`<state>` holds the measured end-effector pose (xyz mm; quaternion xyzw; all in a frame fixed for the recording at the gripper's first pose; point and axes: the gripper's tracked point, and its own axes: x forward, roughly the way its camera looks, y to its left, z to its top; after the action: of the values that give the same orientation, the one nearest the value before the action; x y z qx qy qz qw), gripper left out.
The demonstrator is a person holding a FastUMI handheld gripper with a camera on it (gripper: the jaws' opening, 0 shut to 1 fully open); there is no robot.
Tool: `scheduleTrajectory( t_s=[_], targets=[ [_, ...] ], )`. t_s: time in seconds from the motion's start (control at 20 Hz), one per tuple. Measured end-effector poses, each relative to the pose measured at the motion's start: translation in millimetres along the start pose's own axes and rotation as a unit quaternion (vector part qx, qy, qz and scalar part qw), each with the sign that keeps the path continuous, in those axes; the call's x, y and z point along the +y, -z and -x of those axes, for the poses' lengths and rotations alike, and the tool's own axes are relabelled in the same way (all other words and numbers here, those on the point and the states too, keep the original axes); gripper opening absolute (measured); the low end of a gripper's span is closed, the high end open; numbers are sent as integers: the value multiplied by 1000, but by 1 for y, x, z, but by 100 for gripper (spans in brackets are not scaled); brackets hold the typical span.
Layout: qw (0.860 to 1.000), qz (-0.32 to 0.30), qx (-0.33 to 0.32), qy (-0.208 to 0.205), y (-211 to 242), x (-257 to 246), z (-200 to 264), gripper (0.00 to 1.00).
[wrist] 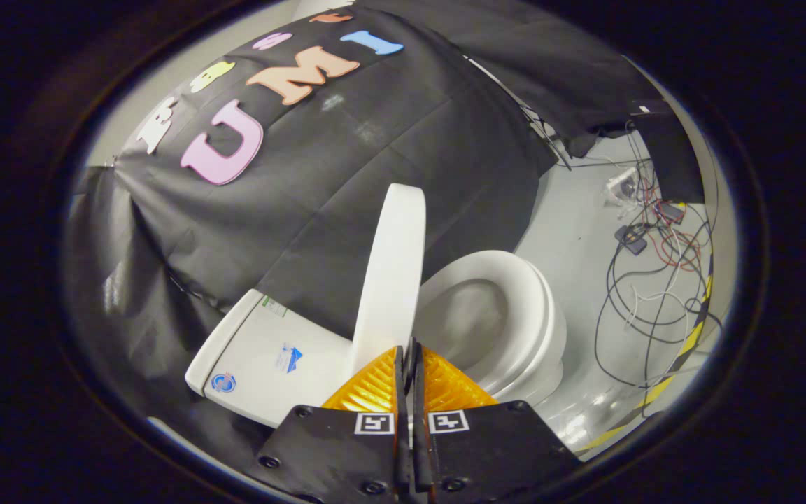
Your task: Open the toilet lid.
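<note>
The white toilet lid point(392, 273) stands raised, nearly upright, and I see it edge-on between the tank point(263, 350) and the open seat and bowl point(508, 315). My gripper point(409, 350) is shut, its fingers pressed together with nothing visible between them. The tips sit right at the lid's lower edge, on the side facing the bowl. Whether they touch the lid is hard to tell.
The tank backs against the black cloth wall point(347, 175). On the grey floor beyond the bowl lies a tangle of cables and small boxes point(648, 266). A yellow-and-black tape strip point(686, 343) runs along the floor's far side.
</note>
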<state>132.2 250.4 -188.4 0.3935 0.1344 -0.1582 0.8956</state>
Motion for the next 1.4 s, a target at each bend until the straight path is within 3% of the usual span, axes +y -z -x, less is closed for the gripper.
scheduleTrajectory(
  t_s=[0.2,0.4,1.4],
  targets=[
    [1000,23,-5,9,-5,13,4,5],
    [999,4,-33,-6,-12,32,9,4],
    [992,115,-48,-2,-17,100,16,6]
  ],
)
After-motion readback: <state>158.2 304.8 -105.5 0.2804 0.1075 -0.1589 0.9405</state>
